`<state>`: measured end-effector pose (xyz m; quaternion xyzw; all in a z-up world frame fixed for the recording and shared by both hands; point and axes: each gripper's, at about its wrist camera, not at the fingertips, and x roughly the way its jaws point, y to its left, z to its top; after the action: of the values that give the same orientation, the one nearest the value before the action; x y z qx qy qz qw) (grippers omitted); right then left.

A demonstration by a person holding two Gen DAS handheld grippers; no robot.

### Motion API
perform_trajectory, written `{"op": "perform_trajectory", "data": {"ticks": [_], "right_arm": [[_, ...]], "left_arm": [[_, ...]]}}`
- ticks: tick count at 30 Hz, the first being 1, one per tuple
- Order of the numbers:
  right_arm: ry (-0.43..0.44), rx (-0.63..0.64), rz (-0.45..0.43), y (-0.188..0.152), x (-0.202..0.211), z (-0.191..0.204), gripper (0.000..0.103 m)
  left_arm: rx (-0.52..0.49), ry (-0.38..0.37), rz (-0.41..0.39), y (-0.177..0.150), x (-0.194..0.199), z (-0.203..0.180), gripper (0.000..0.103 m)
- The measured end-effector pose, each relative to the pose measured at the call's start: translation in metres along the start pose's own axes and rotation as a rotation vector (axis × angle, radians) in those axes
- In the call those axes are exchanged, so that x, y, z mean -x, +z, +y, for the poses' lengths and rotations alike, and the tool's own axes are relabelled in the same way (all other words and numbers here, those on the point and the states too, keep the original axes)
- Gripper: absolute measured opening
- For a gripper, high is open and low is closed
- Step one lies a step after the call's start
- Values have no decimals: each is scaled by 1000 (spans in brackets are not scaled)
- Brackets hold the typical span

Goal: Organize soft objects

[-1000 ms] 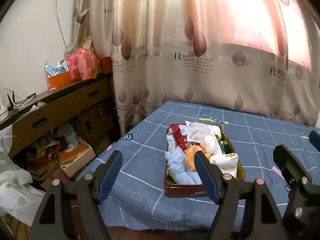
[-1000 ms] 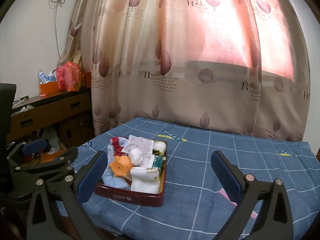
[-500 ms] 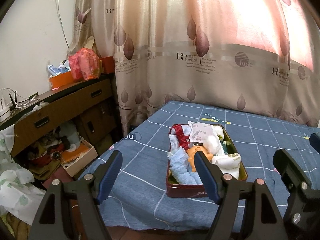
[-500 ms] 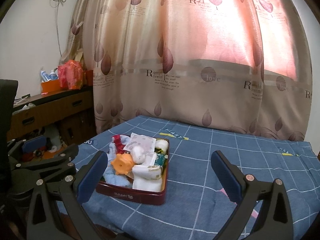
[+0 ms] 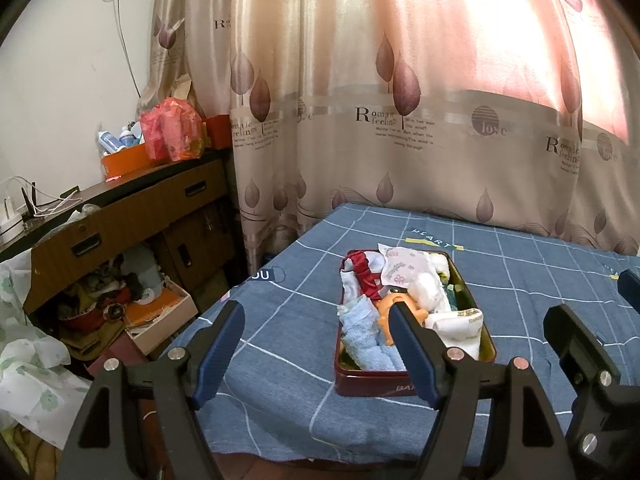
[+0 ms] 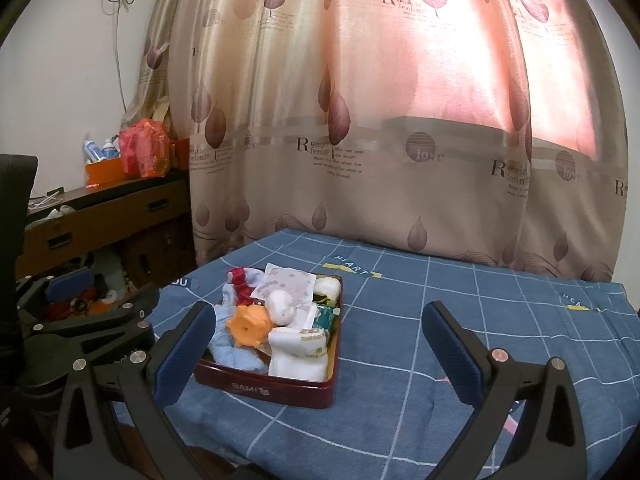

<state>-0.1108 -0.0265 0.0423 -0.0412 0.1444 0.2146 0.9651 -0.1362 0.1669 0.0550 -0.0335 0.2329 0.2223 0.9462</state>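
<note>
- Right wrist view shows a dark red rectangular metal tin (image 6: 280, 384) sitting on a blue checked cloth-covered table (image 6: 440, 320), in front of a beige leaf-print curtain (image 6: 360, 120).
- Soft things fill the tin: a folded light blue towel (image 6: 236, 356) at the near left, a white sock with a green printed band (image 6: 300, 352) at the near right, an orange knobbly toy (image 6: 248, 326) between them, a white fluffy ball (image 6: 282, 306) behind, a white floral cloth (image 6: 286, 286) further back, and a red-and-white fabric piece (image 6: 240, 278) at the far left corner.
- Right gripper (image 6: 320, 356) hangs short of the tin, jaws spread wide and holding nothing; its left finger overlaps the tin's near left corner in this view.
- Left gripper (image 5: 316, 350) is likewise spread wide and empty, near the table's front edge, to the left of the tin; a cluttered wooden cabinet (image 5: 120, 216) stands well to its left.
- Judged step: the approach to a first pick, with nothing removed yet.
- To do it well, I would choose a top-lying piece, such as the white sock or the blue towel, rather than one pinned beneath others.
- Come down from above, keeping both fingers inside the tin's walls, and pinch a thick fold so the fabric does not slip.
- Lift slowly; neighbouring cloths may drag along, and the light tin may shift, so the other gripper could steady its rim.
</note>
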Motion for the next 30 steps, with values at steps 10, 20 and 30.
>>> {"op": "perform_trajectory", "data": {"ticks": [10, 20, 30], "right_arm": [[1, -2, 1, -1, 0, 0, 102], [11, -5, 5, -4, -3, -1, 102], [9, -5, 6, -4, -3, -1, 102]], "left_arm": [[1, 14, 4, 0, -1, 0, 77], [-2, 23, 9, 0, -1, -3, 78], [-8, 27, 16, -3, -3, -4, 78]]}}
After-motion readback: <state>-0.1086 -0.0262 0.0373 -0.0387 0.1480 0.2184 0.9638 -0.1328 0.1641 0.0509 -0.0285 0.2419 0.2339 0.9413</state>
